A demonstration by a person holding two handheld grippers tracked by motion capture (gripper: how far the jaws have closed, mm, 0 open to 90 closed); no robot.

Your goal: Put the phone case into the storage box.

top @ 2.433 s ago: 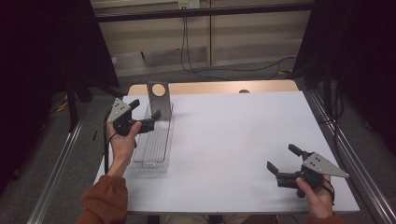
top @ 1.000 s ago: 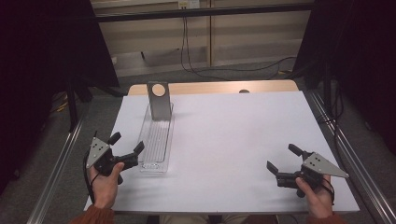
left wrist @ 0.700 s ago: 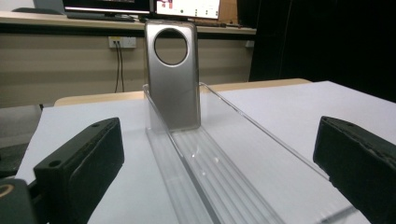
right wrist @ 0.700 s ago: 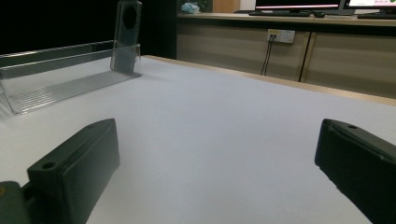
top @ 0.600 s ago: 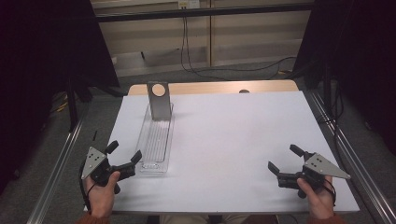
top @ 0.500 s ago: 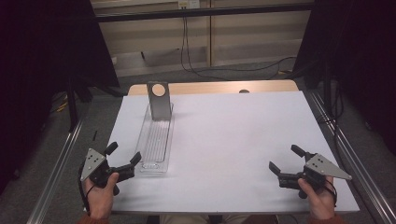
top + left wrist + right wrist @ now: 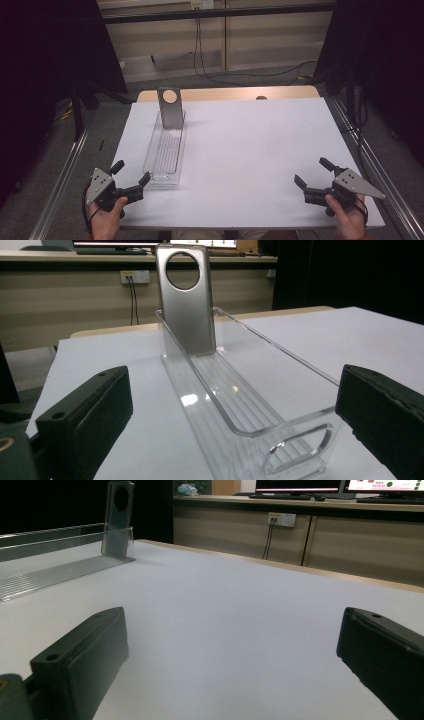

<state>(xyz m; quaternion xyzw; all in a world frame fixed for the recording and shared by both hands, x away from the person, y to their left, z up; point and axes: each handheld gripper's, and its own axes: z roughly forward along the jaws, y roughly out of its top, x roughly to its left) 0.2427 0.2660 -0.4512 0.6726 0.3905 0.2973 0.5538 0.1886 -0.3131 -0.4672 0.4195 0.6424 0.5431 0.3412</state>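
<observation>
A long clear plastic tray (image 7: 166,152) lies lengthwise on the left part of the white table. A grey phone case (image 7: 170,107) with a round hole stands upright at the tray's far end, also seen as the phone case (image 7: 186,300) and the phone case (image 7: 118,519). My left gripper (image 7: 131,176) rests at the table's near left corner, open, its jaws apart just short of the tray's (image 7: 250,410) near end. My right gripper (image 7: 313,173) sits open at the near right, nothing between its jaws, facing bare table.
The white table sheet (image 7: 250,150) spreads between the two grippers. A wooden strip (image 7: 280,93) runs along the far edge. Metal rails (image 7: 65,170) flank both sides, and cables (image 7: 210,70) trail on the floor behind.
My left gripper has come back from the tray's far half, by the case, to the near left corner and settled low. The right gripper has barely shifted.
</observation>
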